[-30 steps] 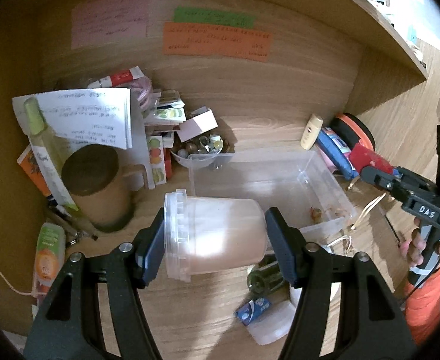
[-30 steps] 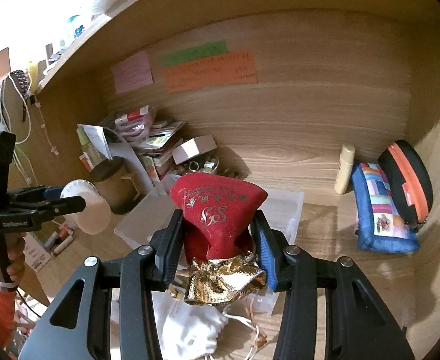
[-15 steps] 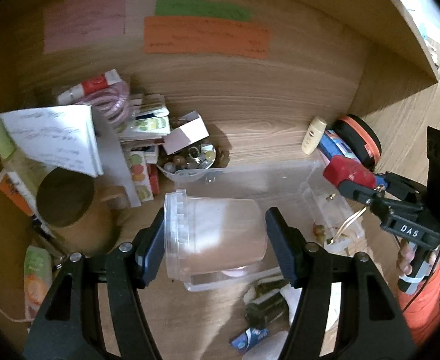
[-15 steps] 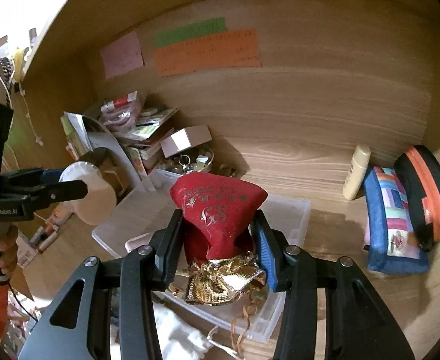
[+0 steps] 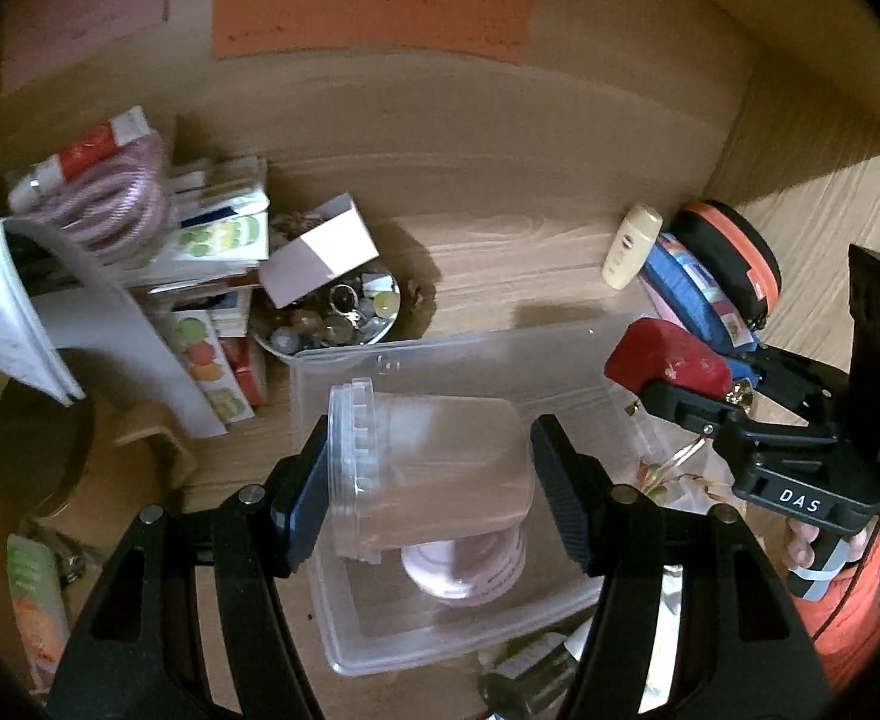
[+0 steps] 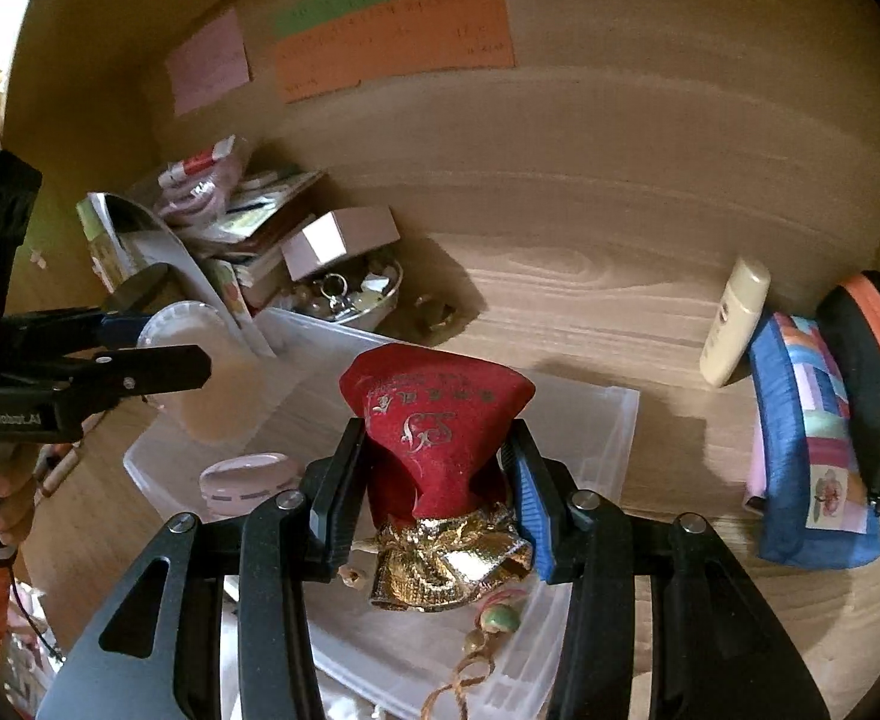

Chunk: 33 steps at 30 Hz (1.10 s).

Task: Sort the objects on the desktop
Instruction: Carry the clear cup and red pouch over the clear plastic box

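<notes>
My left gripper [image 5: 431, 492] is shut on a clear plastic jar [image 5: 428, 468], held on its side above the left part of a clear plastic bin [image 5: 469, 354]. A pink round case [image 5: 463, 576] lies in the bin below the jar. My right gripper [image 6: 437, 474] is shut on a red cloth pouch [image 6: 434, 420] with a gold drawstring mouth, held above the right part of the bin [image 6: 613, 420]. The pouch also shows in the left wrist view [image 5: 667, 363]. The jar shows in the right wrist view [image 6: 200, 372].
A cluttered pile of boxes and papers [image 5: 200, 240] and a bowl of trinkets [image 5: 344, 312] stand at the back left. A brown mug [image 5: 38, 450] is at left. A cream tube [image 6: 733, 318], a blue patchwork case [image 6: 811, 444] and a black-orange case [image 6: 877, 372] lie at right.
Both grippers have moved forward and over the bin, carrying the jar and the pouch. The pink round case has come into view in the bin.
</notes>
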Motion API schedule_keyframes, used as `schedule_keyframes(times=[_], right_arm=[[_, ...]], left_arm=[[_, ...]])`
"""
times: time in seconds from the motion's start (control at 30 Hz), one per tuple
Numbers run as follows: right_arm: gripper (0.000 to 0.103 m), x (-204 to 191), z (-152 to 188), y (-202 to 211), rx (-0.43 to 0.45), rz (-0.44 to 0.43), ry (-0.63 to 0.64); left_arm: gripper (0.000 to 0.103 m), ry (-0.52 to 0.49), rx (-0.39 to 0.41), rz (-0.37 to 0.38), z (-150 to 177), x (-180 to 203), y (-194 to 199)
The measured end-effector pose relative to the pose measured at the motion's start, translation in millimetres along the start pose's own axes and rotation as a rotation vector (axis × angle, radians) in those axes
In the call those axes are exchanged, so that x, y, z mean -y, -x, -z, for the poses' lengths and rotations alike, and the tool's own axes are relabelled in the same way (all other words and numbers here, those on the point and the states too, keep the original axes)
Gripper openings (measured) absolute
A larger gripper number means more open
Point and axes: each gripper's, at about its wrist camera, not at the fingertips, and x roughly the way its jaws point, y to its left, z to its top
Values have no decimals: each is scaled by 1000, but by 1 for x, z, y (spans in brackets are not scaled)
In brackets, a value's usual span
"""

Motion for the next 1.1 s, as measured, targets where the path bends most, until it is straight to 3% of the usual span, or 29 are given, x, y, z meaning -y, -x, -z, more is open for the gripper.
schedule_keyframes(times=[0.43, 0.83, 1.1], right_arm=[[41, 1, 4, -27, -47, 44, 51], [44, 6, 12, -38, -99, -26, 53], [44, 1, 16, -39, -108, -3, 106]], left_arm=[[63, -59, -84, -8, -5, 10, -39], [63, -93, -153, -33, 0, 14, -64], [63, -84, -176, -38, 0, 12, -78]])
